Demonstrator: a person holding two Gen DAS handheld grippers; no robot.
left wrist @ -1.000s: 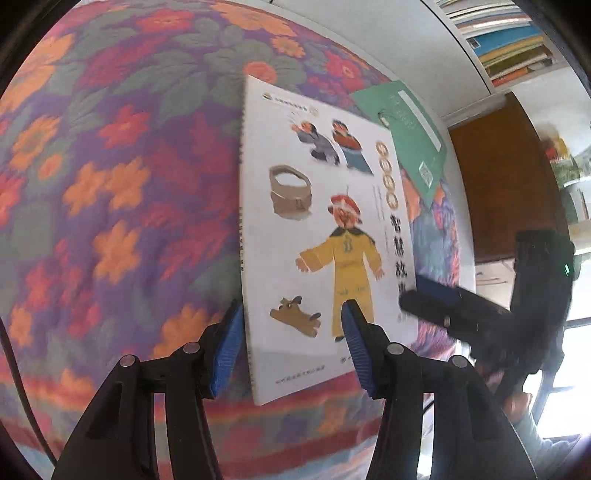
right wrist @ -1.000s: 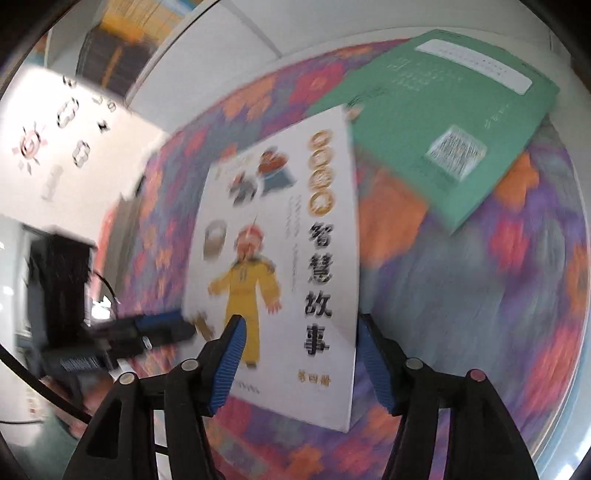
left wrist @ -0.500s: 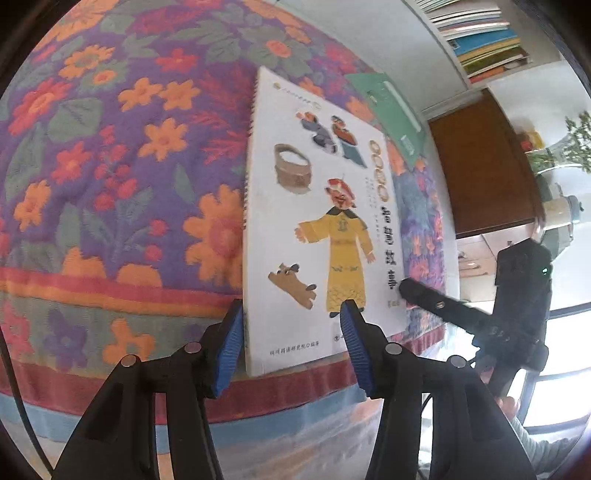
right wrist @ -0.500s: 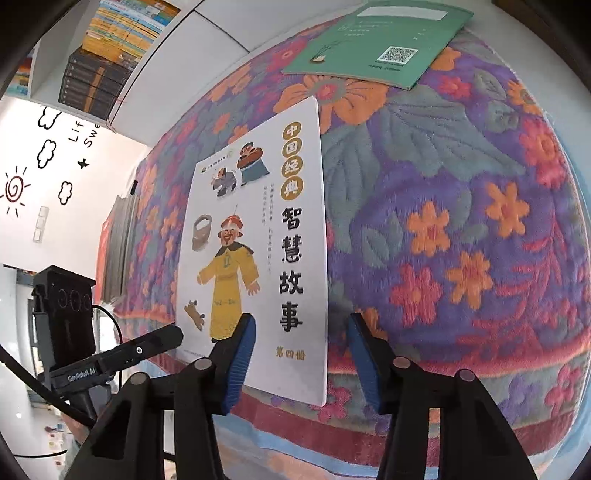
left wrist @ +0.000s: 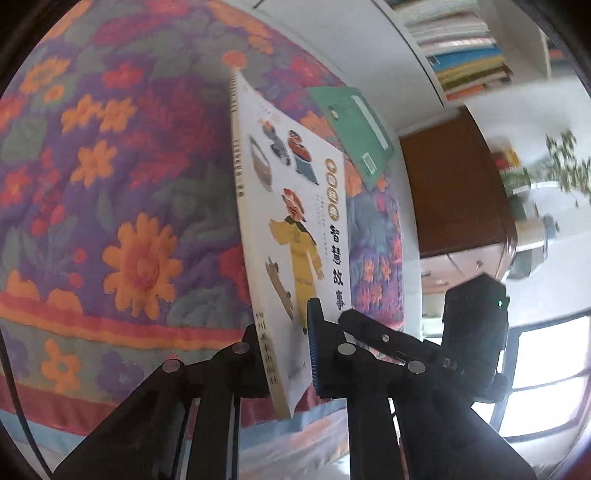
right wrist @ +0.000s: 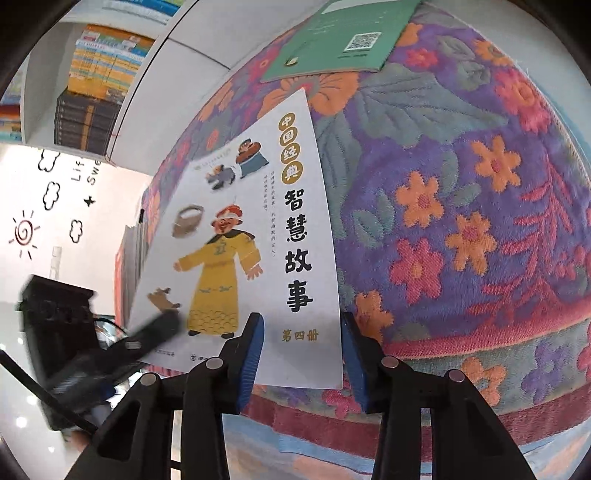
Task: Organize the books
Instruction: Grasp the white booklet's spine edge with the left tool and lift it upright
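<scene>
A white picture book [left wrist: 291, 221] with a yellow-robed figure is lifted on edge off the flowered cloth [left wrist: 110, 184]. My left gripper [left wrist: 286, 354] is shut on its near corner by the spine. In the right wrist view the same book [right wrist: 251, 229] tilts up at its left side. My right gripper [right wrist: 301, 354] is open, its blue pads either side of the book's near right corner, not closed on it. The left gripper [right wrist: 147, 332] shows there, blurred, at the book's left edge. A green book [left wrist: 354, 129] lies flat further back, also in the right wrist view [right wrist: 343, 33].
White shelves with stacked books [left wrist: 465, 48] stand behind the table, also in the right wrist view [right wrist: 99, 74]. A brown cabinet [left wrist: 450, 192] stands to the right. The cloth's striped border [right wrist: 443, 398] hangs over the near table edge.
My left gripper has closed on the white book and tipped its spine side up off the cloth. My right gripper stays open at the book's other near corner.
</scene>
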